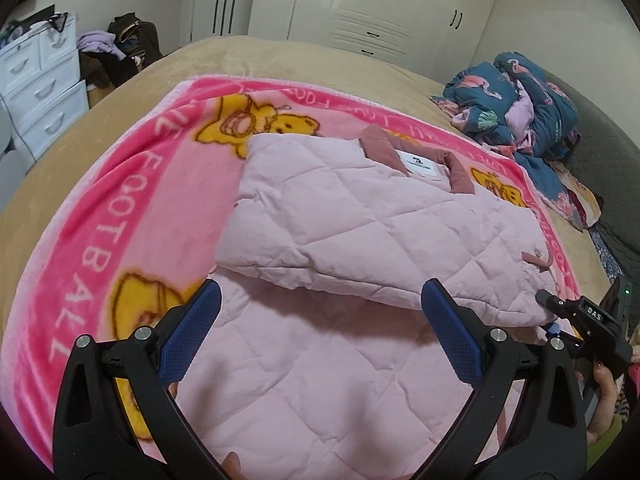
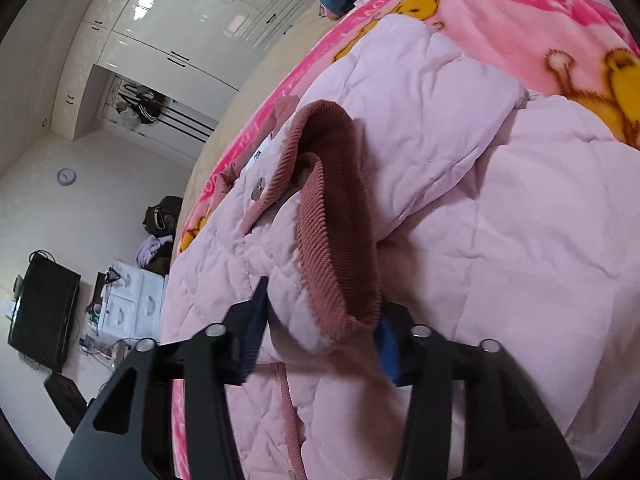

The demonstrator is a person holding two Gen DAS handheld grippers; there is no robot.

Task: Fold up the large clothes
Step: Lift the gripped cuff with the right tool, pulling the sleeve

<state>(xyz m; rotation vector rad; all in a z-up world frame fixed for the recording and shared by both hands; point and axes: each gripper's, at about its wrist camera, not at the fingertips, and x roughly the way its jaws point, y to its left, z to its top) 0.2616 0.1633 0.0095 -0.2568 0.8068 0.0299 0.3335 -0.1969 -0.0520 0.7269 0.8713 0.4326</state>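
Pink quilted fabric fills the near view of both wrist cameras: a pale pink padded jacket (image 1: pixel 360 216) lies on a bed, spread over a bright pink fleece blanket (image 1: pixel 92 240) printed with yellow cartoon bears and white lettering. One side of the jacket is folded across its front, making a thick flap whose edge runs between the left gripper's (image 1: pixel 320 328) fingers. Its dusty-rose collar (image 1: pixel 400 148), with a white label inside, points toward the far side of the bed.

From the right wrist camera, the right gripper (image 2: pixel 320 332) has its blue-padded fingers (image 2: pixel 252 336) closed on the end of a sleeve, just behind the ribbed dusty-rose cuff (image 2: pixel 340 216). The cuff stands up open-mouthed above the fingers. Sleeve fabric bulges between the pads.

From the left wrist camera, the left gripper's blue-padded fingers stand wide apart above the lower part of the jacket, holding nothing. The right gripper shows at the right edge of this view, at the jacket's side, with part of a person's hand (image 1: pixel 604 396) behind it.

Under the blanket the bed (image 1: pixel 280 56) is covered in tan fabric. A crumpled dark blue bedcover with pink flamingos (image 1: pixel 520 100) sits at the bed's far right. Beyond stand white wardrobes (image 1: pixel 380 0) and a white chest of drawers (image 1: pixel 44 80).
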